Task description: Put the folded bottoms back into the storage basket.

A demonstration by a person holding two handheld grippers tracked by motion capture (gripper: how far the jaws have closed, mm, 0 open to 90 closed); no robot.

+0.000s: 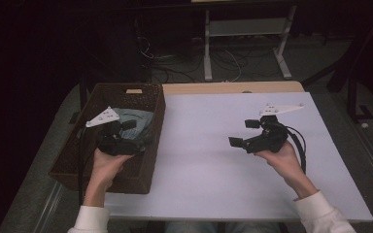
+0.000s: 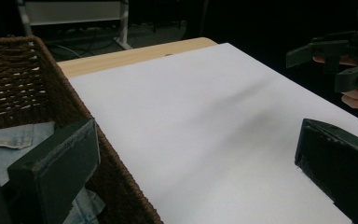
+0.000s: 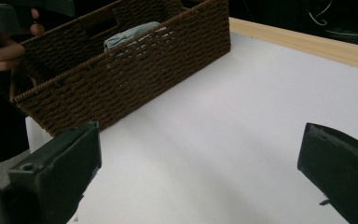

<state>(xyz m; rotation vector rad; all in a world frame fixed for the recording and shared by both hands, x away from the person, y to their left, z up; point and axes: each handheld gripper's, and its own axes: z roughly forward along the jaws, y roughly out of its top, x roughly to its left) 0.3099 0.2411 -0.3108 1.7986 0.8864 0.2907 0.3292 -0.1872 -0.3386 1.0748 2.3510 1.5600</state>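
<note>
A brown wicker basket stands on the left of the white table; a folded blue denim garment lies inside it. My left gripper hovers over the basket's right side, open and holding nothing; in the left gripper view its jaws straddle the basket wall, with denim below the left jaw. My right gripper is held open above the table's right half and points left toward the basket, nothing between its jaws. The denim shows over the basket rim.
A wooden strip runs along the table's far edge. Beyond it are metal stand legs and loose cables on a dark floor. The right gripper shows far off in the left gripper view.
</note>
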